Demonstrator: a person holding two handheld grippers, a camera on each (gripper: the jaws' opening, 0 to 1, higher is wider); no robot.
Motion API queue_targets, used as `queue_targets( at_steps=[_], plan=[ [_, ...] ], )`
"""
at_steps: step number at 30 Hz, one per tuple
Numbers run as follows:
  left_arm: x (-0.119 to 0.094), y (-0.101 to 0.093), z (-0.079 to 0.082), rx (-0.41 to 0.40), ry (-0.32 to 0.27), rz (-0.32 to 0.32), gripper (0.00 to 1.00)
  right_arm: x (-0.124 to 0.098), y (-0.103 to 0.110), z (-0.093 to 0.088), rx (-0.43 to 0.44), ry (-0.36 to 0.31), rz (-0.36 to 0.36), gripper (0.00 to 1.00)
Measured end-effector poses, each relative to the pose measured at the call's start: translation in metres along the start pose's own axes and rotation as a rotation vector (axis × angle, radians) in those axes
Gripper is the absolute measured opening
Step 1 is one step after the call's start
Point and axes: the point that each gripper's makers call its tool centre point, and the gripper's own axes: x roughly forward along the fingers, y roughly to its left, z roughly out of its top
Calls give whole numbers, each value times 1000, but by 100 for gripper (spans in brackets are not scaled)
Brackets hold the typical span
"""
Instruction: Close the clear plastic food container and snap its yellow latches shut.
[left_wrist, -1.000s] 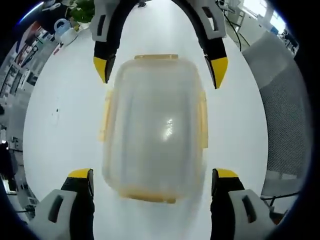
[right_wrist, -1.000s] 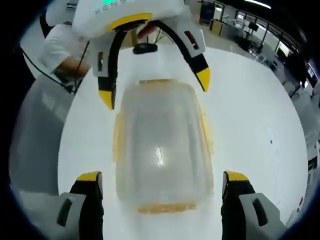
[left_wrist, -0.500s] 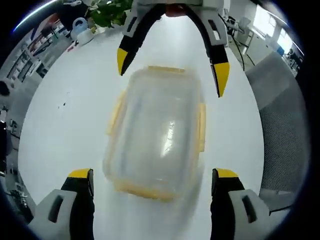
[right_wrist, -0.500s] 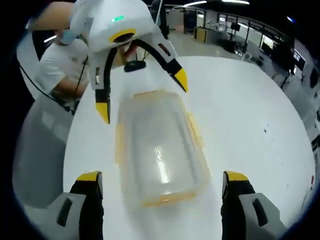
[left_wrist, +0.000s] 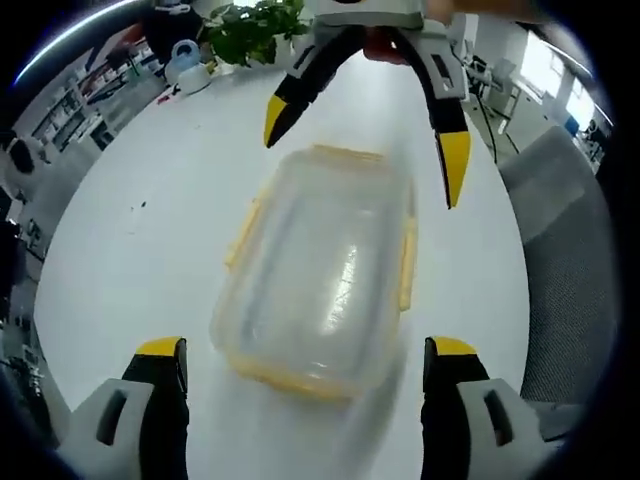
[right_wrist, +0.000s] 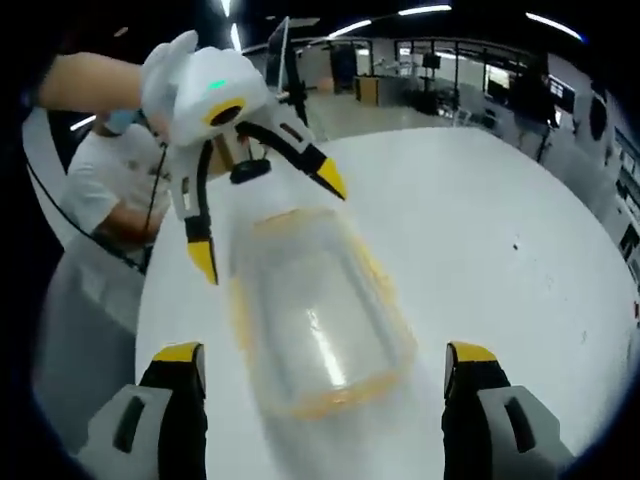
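1. Yellow-tipped and black, the left gripper (left_wrist: 305, 350) has its jaws rising from the bottom of the left gripper view, spread wide, with nothing between the tips; the near end of the container lies between them but clear of both.
2. The right gripper (right_wrist: 325, 355) stands the same way at the bottom of the right gripper view: jaws wide apart, pinching nothing, the container's near end between them untouched.
3. The clear plastic food container (left_wrist: 320, 270) rests on the white table (left_wrist: 140, 270), its lid on top and yellow latches (left_wrist: 406, 262) along its sides and ends. In the right gripper view the same container (right_wrist: 315, 320) is seen from its opposite end, blurred, on the table (right_wrist: 480, 240). Whether each latch is snapped down cannot be told.
4. Beyond the container, the left gripper view shows the right gripper (left_wrist: 360, 140) coming in from the top, jaws spread, its tips near the container's far corners; contact cannot be judged.
5. The right gripper view shows in turn the left gripper (right_wrist: 265, 215), white-bodied with a green light, jaws open above the container's far end.
6. Farthest in the left gripper view: a potted plant (left_wrist: 255, 30), a blue-and-white object (left_wrist: 185, 60) beside it, and a grey chair (left_wrist: 570, 260) at the right edge.
7. Farthest in the right gripper view: a person in a white shirt (right_wrist: 110, 190) at the table's edge and a dim hall with ceiling lights (right_wrist: 430, 12).
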Motion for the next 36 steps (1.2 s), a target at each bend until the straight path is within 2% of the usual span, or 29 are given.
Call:
queue_targets(
  at_steps=[5, 17, 25, 30, 36],
  plan=[
    [-3, 2, 0, -73, -45, 5, 99, -4, -2, 3, 3, -44, -24, 100],
    [-7, -1, -9, -174, -100, 10, 99, -13, -3, 9, 50, -151, -67, 100],
    [-9, -8, -12, -262, -177, 14, 99, -18, 2, 9, 97, -214, -79, 100],
    [-13, -7, -15, -302, -216, 44, 99, -22, 0, 10, 86, -262, -115, 100],
    [-19, -5, -19, -340, -253, 74, 99, -31, -4, 9, 135, -300, -153, 100]
  ],
)
